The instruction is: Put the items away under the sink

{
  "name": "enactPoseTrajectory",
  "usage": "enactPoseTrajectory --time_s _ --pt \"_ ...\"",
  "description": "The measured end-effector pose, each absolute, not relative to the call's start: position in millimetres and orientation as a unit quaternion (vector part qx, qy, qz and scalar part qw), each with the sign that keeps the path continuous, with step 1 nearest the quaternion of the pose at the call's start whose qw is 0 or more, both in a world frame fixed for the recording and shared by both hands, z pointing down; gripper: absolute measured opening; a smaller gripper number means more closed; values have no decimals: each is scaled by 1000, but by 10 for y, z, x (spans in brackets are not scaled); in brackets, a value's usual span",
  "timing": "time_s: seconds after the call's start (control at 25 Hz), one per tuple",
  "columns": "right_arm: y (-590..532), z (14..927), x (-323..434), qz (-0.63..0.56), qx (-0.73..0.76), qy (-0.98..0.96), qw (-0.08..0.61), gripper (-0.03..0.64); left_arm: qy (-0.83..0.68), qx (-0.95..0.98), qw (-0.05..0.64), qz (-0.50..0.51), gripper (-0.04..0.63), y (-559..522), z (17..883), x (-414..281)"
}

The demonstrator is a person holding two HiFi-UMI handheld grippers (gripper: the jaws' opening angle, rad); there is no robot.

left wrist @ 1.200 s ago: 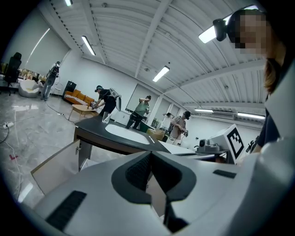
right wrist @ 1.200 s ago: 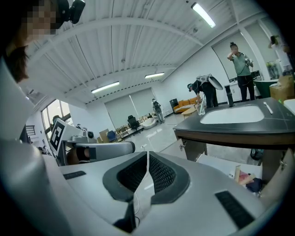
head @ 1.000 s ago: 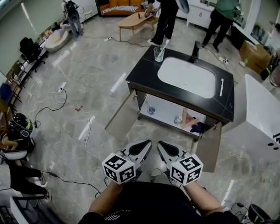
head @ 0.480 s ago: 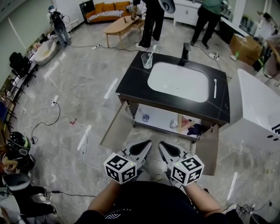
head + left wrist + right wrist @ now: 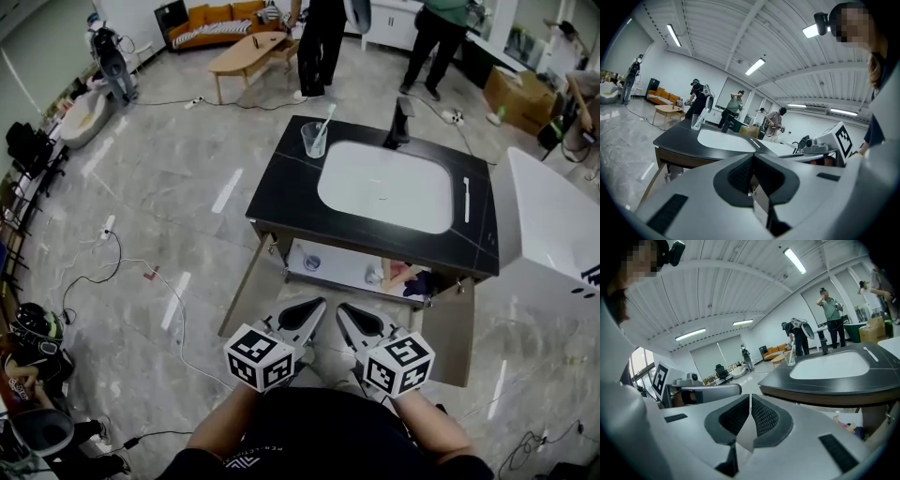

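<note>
Left claw (image 5: pixel 318 307) and right claw (image 5: pixel 343 309) closed on nothing, side by side, near the open-doored sink cabinet (image 5: pixel 274 199)

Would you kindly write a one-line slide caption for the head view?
Left gripper and right gripper, jaws shut and empty, face the open black-topped sink cabinet.

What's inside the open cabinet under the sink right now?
On its white shelf: a bluish item, a clear item, a pink item and a dark item. The countertop hides the shelf's back.
</note>
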State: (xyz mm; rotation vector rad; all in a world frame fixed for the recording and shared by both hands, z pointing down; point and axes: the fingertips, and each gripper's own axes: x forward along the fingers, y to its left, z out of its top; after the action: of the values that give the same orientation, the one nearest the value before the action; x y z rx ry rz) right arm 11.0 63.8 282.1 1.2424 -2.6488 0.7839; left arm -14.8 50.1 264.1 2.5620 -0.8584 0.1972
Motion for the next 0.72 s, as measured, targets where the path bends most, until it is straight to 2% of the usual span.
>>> enactPoseTrajectory --time_s 0.28,0.72 --pt "300 2832 -58 259 421 -867 57 38 -294 930 210 67 8 165 2583 -253" --pt "-214 2859 -469 257 432 -862 63 38 -303 925 217 71 8 -333 2642 -800"
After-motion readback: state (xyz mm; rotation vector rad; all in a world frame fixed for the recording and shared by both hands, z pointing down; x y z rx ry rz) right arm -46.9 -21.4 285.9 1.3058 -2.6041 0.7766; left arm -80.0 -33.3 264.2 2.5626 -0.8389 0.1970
